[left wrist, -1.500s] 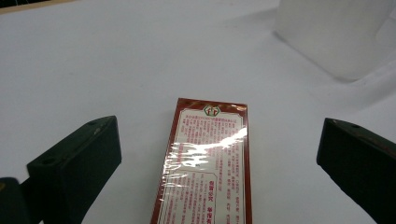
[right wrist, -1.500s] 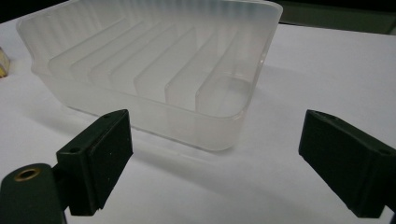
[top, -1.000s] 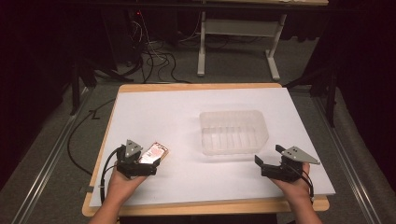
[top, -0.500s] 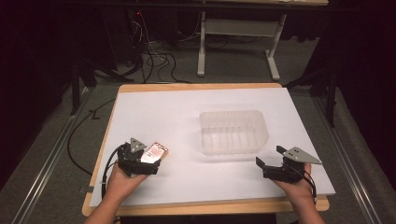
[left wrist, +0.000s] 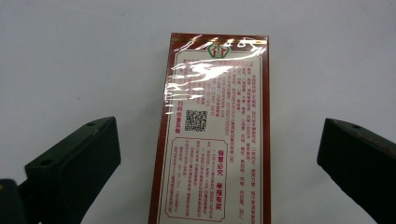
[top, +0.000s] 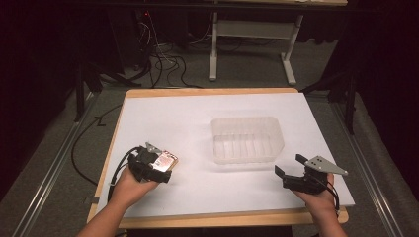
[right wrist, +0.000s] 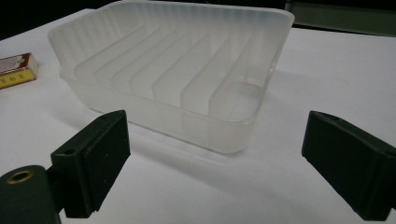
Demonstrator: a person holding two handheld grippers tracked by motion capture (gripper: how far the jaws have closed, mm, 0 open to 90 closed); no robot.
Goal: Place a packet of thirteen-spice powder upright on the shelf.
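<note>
The big white table (top: 197, 118) holds a clear plastic tray with ribs (top: 247, 139) in the middle. The small red-brown printed box (left wrist: 215, 135) lies flat at the near left, pointing straight away between the wide-open left gripper (top: 157, 167). The right gripper (right wrist: 215, 158), wide open and empty, faces the tray. Since a second ago, almost nothing moved.
</note>
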